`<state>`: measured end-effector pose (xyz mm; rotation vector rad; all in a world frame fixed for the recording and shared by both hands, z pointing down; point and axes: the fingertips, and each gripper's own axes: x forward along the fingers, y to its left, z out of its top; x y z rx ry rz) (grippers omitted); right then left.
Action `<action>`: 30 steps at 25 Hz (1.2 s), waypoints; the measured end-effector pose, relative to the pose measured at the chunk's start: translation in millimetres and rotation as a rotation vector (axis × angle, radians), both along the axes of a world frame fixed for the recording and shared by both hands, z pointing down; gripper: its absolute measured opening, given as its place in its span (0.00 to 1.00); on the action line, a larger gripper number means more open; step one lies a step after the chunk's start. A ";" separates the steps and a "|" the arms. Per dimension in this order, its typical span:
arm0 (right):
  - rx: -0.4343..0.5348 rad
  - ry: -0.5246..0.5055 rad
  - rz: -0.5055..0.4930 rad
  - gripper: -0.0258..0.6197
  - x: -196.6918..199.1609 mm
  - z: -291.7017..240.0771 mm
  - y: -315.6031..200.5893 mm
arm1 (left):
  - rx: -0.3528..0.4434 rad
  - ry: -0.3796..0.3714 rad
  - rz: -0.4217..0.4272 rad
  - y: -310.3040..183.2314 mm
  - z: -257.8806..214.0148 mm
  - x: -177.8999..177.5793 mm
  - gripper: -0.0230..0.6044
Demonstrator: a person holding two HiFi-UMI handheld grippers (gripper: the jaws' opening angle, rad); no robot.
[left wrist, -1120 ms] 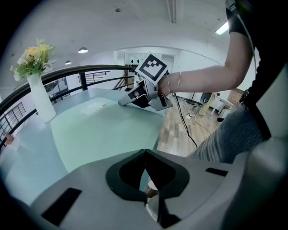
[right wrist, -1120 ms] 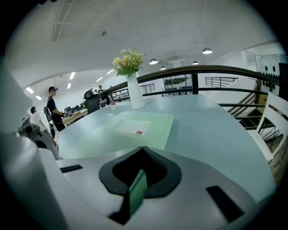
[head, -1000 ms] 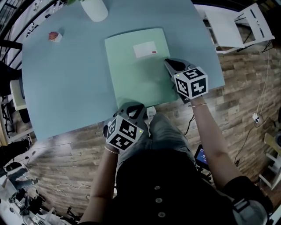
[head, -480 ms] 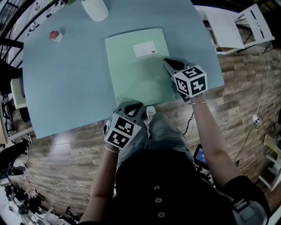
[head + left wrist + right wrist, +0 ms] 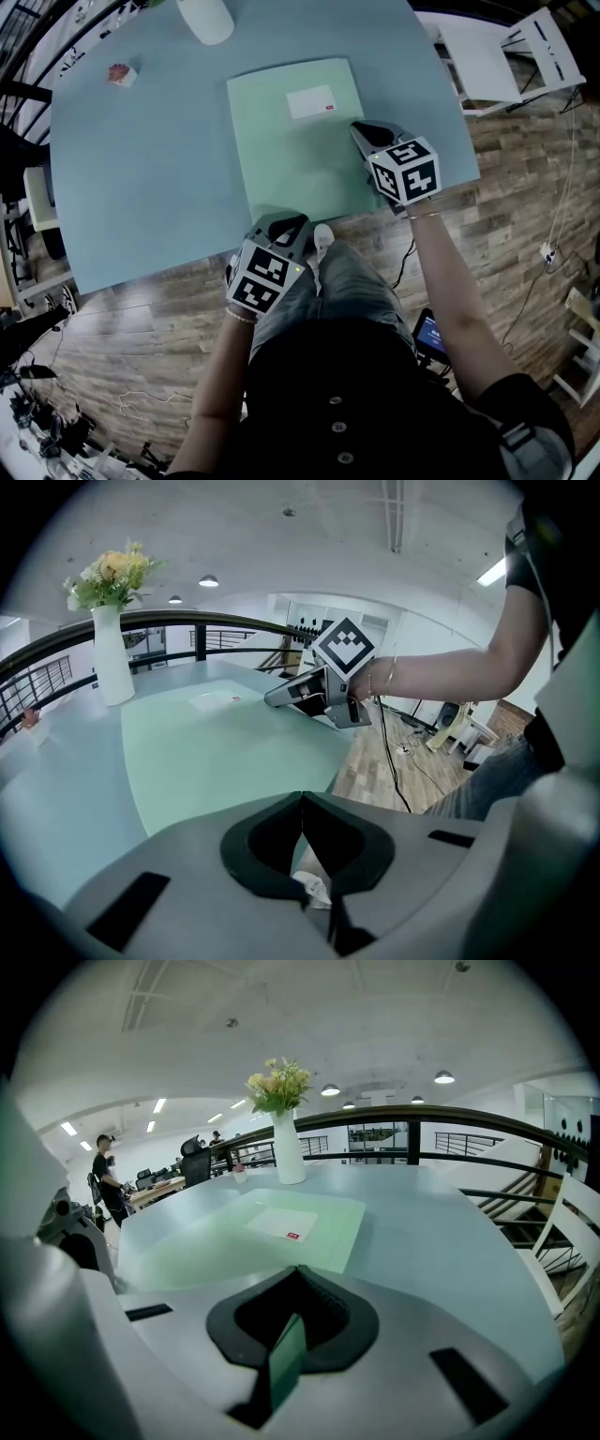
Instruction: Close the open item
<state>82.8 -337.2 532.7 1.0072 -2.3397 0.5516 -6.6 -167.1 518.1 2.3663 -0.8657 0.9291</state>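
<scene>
Seen from above, the green folder point(image 5: 291, 164) lies flat on the pale blue table point(image 5: 141, 169), cover down and white label point(image 5: 310, 101) facing up. The right gripper point(image 5: 360, 132) sits at the folder's right edge. The left gripper point(image 5: 286, 226) is at its near edge, by the table's rim.

Only the right gripper view shows the grip: jaws closed on a thin green edge point(image 5: 286, 1363) in the folder's colour, standing upright between them. The left gripper view shows its jaws drawn together at the tips, with a small white scrap point(image 5: 312, 889) low behind them — held or not, I cannot tell. From overhead the white vase point(image 5: 111, 663) is cut off at the frame's top; the gripper views also show its flowers point(image 5: 111, 572).
</scene>
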 end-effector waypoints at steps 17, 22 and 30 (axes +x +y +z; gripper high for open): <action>-0.014 0.006 0.069 0.05 1.7 -7.6 3.2 | -0.009 0.050 -0.018 3.3 -16.5 -5.7 0.07; -0.044 0.050 0.049 0.07 3.4 -13.8 9.9 | 0.010 0.096 -0.027 -1.0 -33.0 -10.4 0.07; 0.019 0.096 -0.012 0.15 -8.8 -49.3 33.4 | -0.002 0.230 -0.079 -10.9 -57.4 -25.4 0.07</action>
